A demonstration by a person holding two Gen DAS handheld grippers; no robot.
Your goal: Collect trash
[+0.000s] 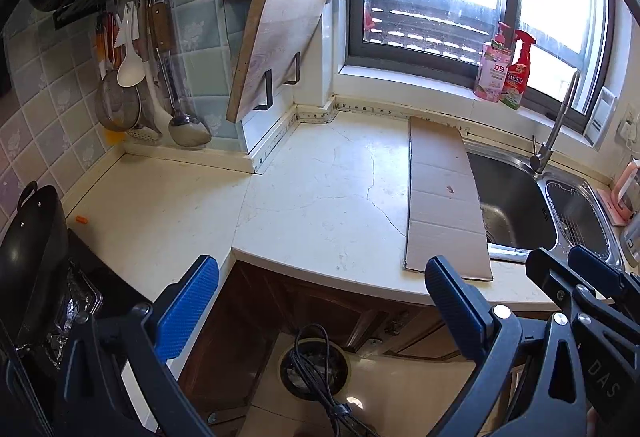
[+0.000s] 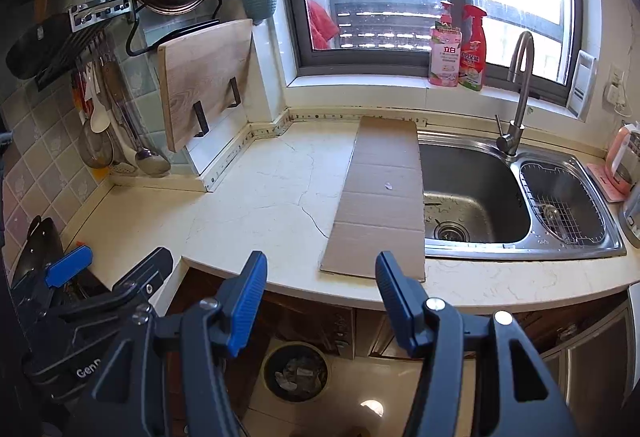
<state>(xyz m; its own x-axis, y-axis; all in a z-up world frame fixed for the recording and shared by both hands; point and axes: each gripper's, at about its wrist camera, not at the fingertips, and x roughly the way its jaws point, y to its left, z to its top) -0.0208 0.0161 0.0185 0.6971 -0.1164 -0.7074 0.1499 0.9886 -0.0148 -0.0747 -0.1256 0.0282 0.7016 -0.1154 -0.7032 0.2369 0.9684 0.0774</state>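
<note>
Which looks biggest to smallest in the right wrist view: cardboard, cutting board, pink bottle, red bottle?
1. Cardboard
2. Cutting board, though it hangs farther back, so the gap may be misleading.
3. Pink bottle and red bottle: side by side on the sill and look about alike, so no ranking between them.

A home kitchen: steel sink (image 2: 480, 197) at right, hanging ladles (image 1: 176, 93) upper left, cutting board (image 2: 204, 81) on the wall.

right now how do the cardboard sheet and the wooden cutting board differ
The cardboard sheet lies flat on the counter, one edge over the sink; the wooden cutting board stands tilted in black wall brackets. The cardboard is creased and long and narrow; the board is thicker, with visible grain. Both are brownish, flat rectangles.
</note>
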